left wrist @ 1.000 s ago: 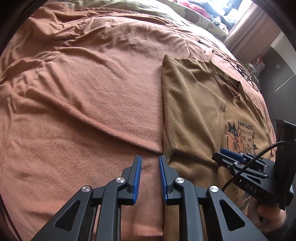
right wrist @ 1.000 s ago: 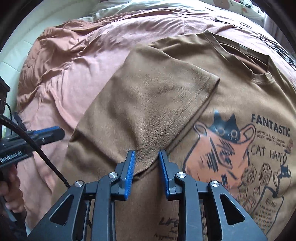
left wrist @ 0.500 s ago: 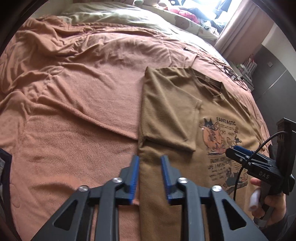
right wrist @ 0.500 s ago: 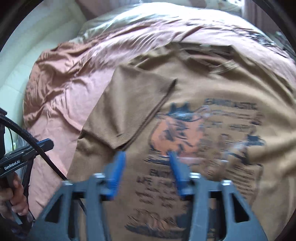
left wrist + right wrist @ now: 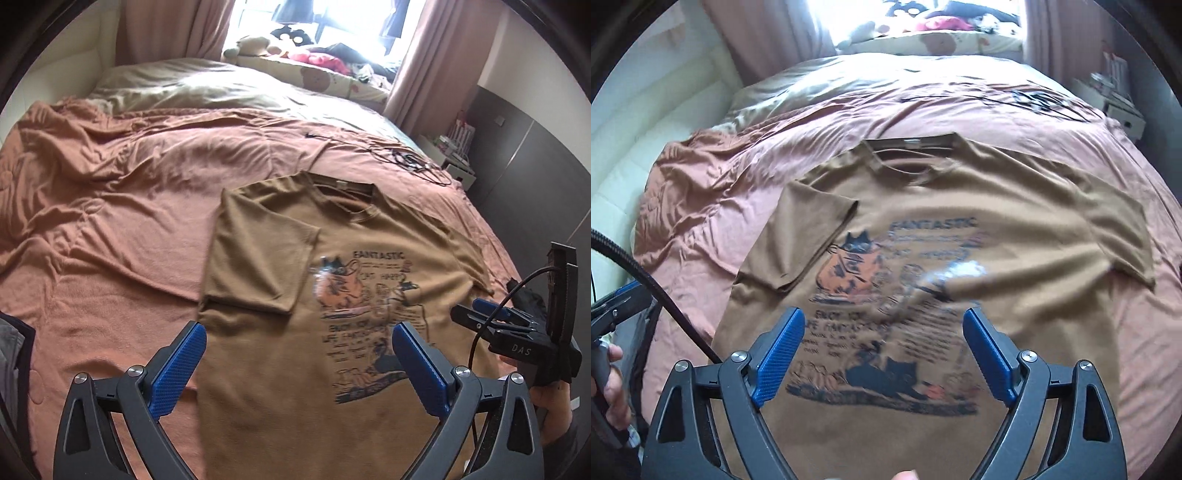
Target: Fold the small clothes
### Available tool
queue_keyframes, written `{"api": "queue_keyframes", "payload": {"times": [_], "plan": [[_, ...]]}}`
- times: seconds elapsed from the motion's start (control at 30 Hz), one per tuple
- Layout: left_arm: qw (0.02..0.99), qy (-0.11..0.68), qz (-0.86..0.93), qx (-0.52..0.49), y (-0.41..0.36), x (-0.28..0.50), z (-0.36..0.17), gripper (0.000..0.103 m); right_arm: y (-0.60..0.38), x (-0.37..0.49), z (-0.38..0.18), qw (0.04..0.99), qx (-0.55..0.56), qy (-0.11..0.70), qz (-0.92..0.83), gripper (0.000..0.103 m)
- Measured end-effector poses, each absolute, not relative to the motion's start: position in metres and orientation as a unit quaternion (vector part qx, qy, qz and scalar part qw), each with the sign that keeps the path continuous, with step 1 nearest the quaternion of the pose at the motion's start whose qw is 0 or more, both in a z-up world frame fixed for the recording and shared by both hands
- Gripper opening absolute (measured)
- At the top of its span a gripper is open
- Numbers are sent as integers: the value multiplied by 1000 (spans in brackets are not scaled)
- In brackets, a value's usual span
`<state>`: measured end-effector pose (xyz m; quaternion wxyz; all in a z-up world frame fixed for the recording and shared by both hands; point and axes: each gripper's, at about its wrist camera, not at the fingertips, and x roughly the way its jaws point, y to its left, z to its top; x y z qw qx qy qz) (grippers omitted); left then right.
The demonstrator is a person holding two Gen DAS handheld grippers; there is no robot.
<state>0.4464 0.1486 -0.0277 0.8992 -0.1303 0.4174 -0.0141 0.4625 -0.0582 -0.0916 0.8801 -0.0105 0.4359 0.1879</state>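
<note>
A brown T-shirt (image 5: 369, 236) with a cat print lies flat, print up, on the orange bedspread (image 5: 110, 221). Its left sleeve (image 5: 258, 258) is folded inward over the chest; the right sleeve (image 5: 1123, 236) lies spread out. The shirt also fills the right wrist view (image 5: 923, 206). My left gripper (image 5: 295, 354) is open wide and empty, held above the shirt's lower left part. My right gripper (image 5: 884, 347) is open wide and empty, above the lower print. The right gripper also shows at the right edge of the left wrist view (image 5: 495, 317).
A beige blanket (image 5: 207, 88) and pillows with plush toys (image 5: 295, 40) lie at the bed's head under the window. Black cables (image 5: 410, 162) lie on the bedspread beyond the shirt's collar. A nightstand (image 5: 454, 155) and dark cabinets (image 5: 535, 166) stand to the right.
Both grippers have pulled back and up from the folded left sleeve and opened wide. The sleeve stays folded over the chest.
</note>
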Motion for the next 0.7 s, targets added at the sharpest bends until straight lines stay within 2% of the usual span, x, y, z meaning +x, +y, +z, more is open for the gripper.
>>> {"api": "queue_keyframes", "payload": {"times": [0.33,0.7], "plan": [[915,391,-49,-92,75,440,2,101,-143,424,-67,905,32,388,172,87],[915,386,-75,-86,16,462,-5,101,-218,417,-80,918,106,357,140,87]]}}
